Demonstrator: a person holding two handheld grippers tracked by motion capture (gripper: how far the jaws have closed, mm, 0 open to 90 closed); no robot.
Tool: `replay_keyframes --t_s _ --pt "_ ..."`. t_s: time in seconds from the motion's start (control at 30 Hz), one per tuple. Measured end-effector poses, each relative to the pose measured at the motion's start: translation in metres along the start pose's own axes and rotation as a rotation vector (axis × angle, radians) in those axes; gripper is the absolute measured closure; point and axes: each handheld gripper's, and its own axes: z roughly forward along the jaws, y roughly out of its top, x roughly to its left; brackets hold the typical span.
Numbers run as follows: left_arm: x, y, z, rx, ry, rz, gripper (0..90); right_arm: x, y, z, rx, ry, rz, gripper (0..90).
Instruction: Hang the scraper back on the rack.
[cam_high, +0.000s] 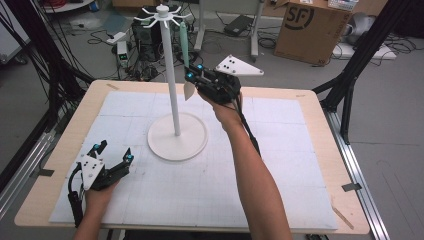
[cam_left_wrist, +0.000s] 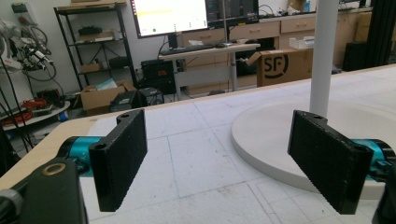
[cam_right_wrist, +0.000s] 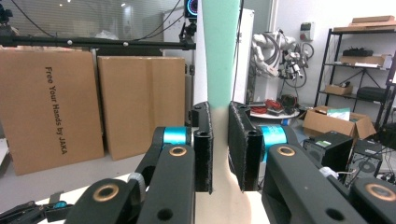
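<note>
The right tongs (cam_high: 191, 76) are clamped on the neck of a spatula (cam_high: 185, 47) with a green handle and a beige blade, probably because its top end hangs at a hook of the white rack (cam_high: 170, 70), just beside the pole. Its long axis is almost vertical, handle up and blade down. The left tongs (cam_high: 114, 153) rest wide apart and hold nothing on the table (cam_high: 300, 107), near the rack's round base.

Grey floor (cam_high: 300, 75), cardboard box (cam_high: 311, 30), desk with monitors (cam_left_wrist: 205, 49)

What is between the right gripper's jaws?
The right gripper is shut on a spatula with a green handle and cream blade, hanging from the white rack; the jaws cover its neck.
</note>
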Motion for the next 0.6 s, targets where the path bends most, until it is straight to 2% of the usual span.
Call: replay_keyframes --t_s 0.43,0.5,0.6 --pt "0.0002 0.0000 0.0000 0.000 -0.001 0.002 20.4 0.0003 -0.0006 0.0025 0.013 0.003 0.012 80.1" --pt "0.0001 0.0000 0.0001 -0.002 -0.001 0.000 20.4 0.0003 -0.0006 0.0023 0.011 0.005 0.018 77.9" --pt "0.0001 -0.0001 0.0001 -0.002 -0.001 -0.001 20.3 0.0006 0.0007 0.0017 0.003 0.003 0.027 69.9"
